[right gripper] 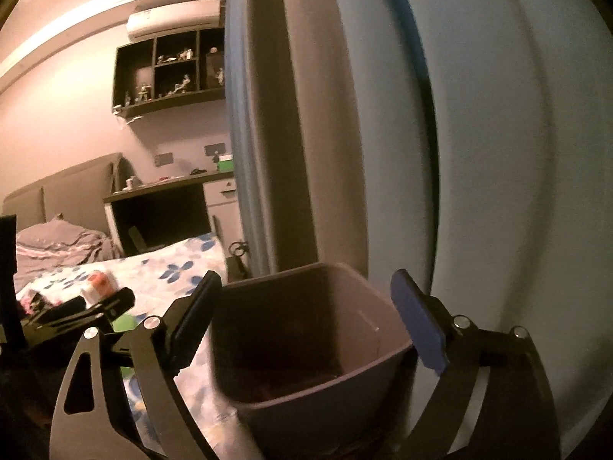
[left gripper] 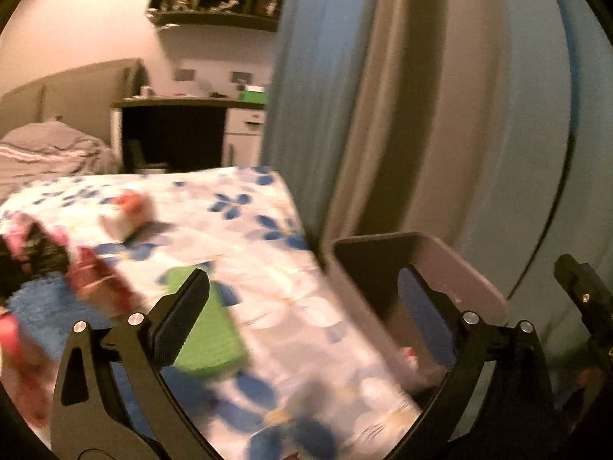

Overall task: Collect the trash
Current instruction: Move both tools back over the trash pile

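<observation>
My left gripper [left gripper: 306, 314] stands open over the floral tablecloth [left gripper: 237, 230] with nothing between its fingers. On the cloth lie a red-and-white carton [left gripper: 126, 214], a red wrapper [left gripper: 95, 280], a flat green item [left gripper: 210, 337] and a blue cloth [left gripper: 38, 306], all blurred. A grey bin [left gripper: 459, 272] stands at the table's right edge, with something pinkish [left gripper: 412, 358] low inside. My right gripper [right gripper: 306, 322] hangs open right above the bin [right gripper: 291, 402] and holds nothing. The bin's inside looks dark in the right wrist view. The carton [right gripper: 97, 283] also shows there.
A blue curtain [left gripper: 345, 96] and a pale wall [right gripper: 517, 191] rise close behind the bin. Farther back are a bed [left gripper: 46, 145], a desk [left gripper: 184, 130] and a wall shelf [right gripper: 168, 73]. The other gripper shows at each view's edge, the right [left gripper: 582, 295] and the left [right gripper: 88, 308].
</observation>
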Action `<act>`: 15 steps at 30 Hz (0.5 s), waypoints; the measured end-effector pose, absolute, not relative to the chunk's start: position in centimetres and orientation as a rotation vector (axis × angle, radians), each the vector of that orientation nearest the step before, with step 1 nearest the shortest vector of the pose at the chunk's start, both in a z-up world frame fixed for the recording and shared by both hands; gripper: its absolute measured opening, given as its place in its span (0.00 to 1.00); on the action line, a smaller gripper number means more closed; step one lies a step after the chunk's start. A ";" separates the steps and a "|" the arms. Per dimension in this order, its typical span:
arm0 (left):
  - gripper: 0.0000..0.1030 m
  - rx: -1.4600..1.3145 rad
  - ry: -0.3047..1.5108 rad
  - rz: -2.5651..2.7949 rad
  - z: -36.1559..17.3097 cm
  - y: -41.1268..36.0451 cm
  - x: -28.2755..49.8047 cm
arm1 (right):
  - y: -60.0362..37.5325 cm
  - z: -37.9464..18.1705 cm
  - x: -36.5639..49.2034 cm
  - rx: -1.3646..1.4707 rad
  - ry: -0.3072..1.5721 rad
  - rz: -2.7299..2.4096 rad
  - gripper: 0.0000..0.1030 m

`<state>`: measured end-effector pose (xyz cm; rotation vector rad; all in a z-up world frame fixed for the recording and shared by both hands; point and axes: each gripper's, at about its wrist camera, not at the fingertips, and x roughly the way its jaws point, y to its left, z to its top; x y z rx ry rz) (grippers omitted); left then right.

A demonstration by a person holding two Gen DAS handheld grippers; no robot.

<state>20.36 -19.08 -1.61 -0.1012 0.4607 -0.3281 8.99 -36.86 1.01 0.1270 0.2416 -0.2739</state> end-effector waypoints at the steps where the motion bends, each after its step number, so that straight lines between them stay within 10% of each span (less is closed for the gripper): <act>1: 0.94 -0.101 0.463 -0.310 -1.6 -18.4 19.9 | -36.3 0.9 8.8 0.120 0.249 -0.266 0.85; 15: 0.95 -0.118 0.422 -0.060 -1.7 -7.4 11.6 | -28.1 0.2 7.1 0.074 0.286 -0.074 0.86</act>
